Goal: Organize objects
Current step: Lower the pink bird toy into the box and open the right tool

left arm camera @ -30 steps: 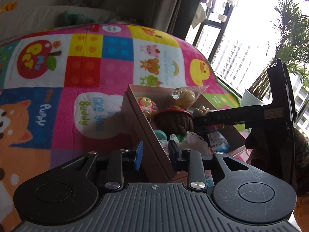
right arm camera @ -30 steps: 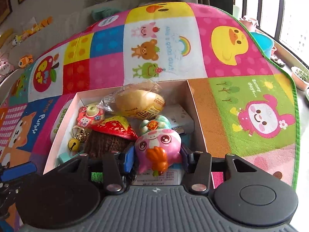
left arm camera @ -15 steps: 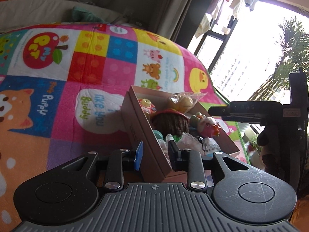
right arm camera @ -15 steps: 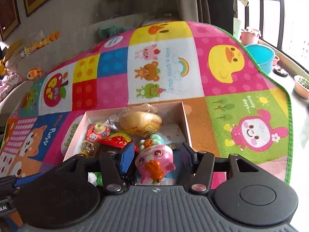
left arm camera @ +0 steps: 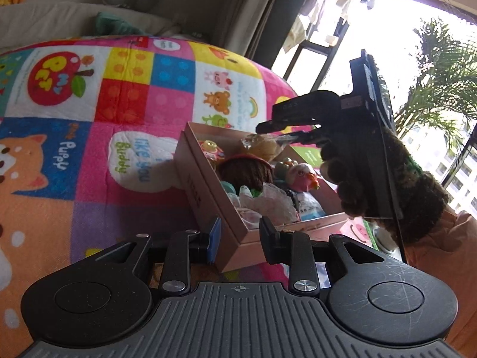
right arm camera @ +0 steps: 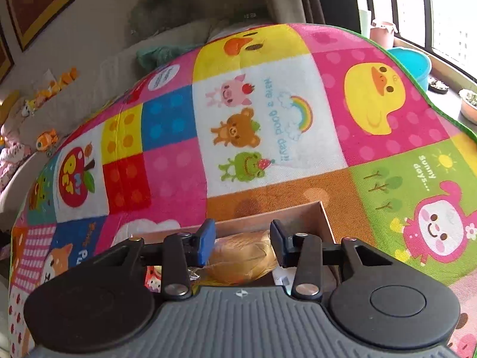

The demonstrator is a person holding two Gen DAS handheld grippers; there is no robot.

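The box (left arm camera: 208, 205) sits on the mat (left arm camera: 125, 149), already full: pig toy (left arm camera: 301, 176), brown wig (left arm camera: 247, 173), wrapped bun (right arm camera: 238, 256). The left hand-held gripper (left arm camera: 238, 240) straddles the box's near corner, jaws apart, not visibly clamping. The right hand-held gripper (right arm camera: 242, 240) hovers over the bun, open and empty. No loose items show on the mat; sorting looks nearly done.

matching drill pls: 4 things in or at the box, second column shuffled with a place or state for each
Things:
1. left gripper
2. right gripper
3. pink pig toy
4. wrapped yellow item

States:
A. lies in the box, untouched
B. open, above the far end of the box
C. straddles the near corner of the box
D. just under the open right fingers

Pairs: 1-C, 2-B, 3-A, 4-D
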